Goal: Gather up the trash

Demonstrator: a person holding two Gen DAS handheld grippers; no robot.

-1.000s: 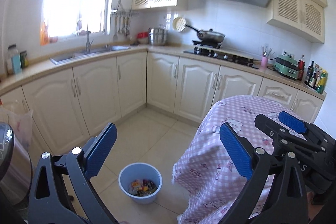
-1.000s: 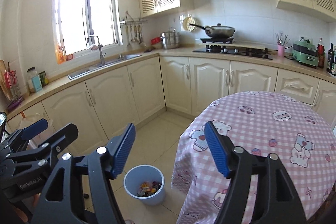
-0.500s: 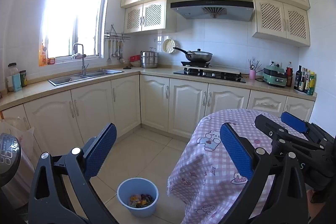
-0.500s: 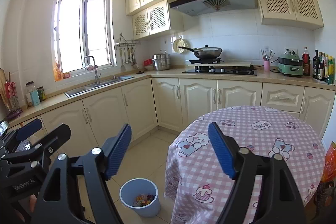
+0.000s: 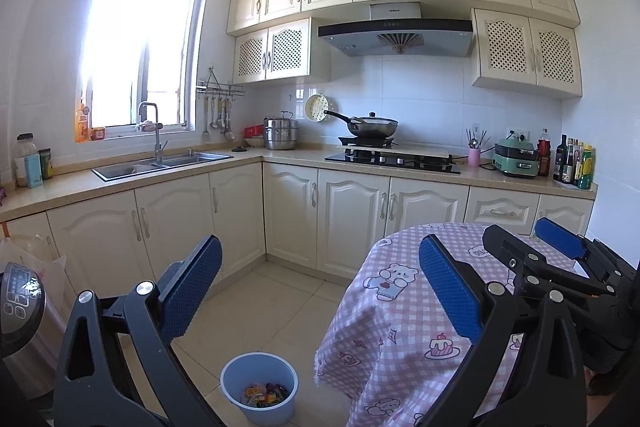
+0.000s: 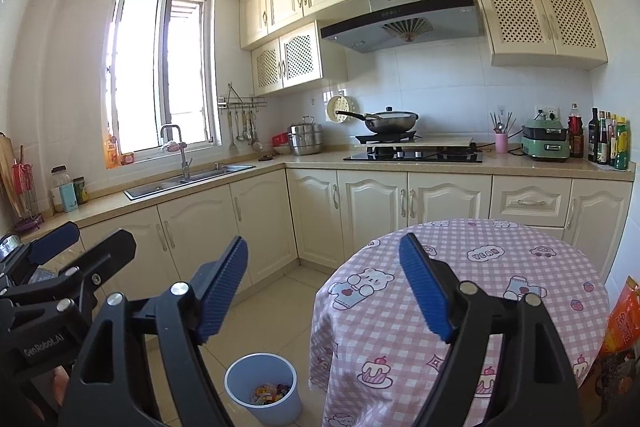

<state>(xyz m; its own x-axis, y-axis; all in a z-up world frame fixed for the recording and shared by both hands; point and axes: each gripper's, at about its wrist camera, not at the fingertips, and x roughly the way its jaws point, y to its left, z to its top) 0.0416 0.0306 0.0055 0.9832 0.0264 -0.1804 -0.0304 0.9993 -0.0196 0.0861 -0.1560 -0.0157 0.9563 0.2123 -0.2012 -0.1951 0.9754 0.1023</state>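
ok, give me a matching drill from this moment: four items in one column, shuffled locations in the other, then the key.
Items
1. blue bin
2. wok
3. pink utensil cup
4. orange packet

Locations
A. on the hob under the hood
B. on the floor beside the table
C. at the table's right edge, cropped by the right wrist view
D. on the counter, left of the green appliance

Pairs: 1-B, 2-A, 3-D, 4-C

Both the left gripper and the right gripper are open and hold nothing.
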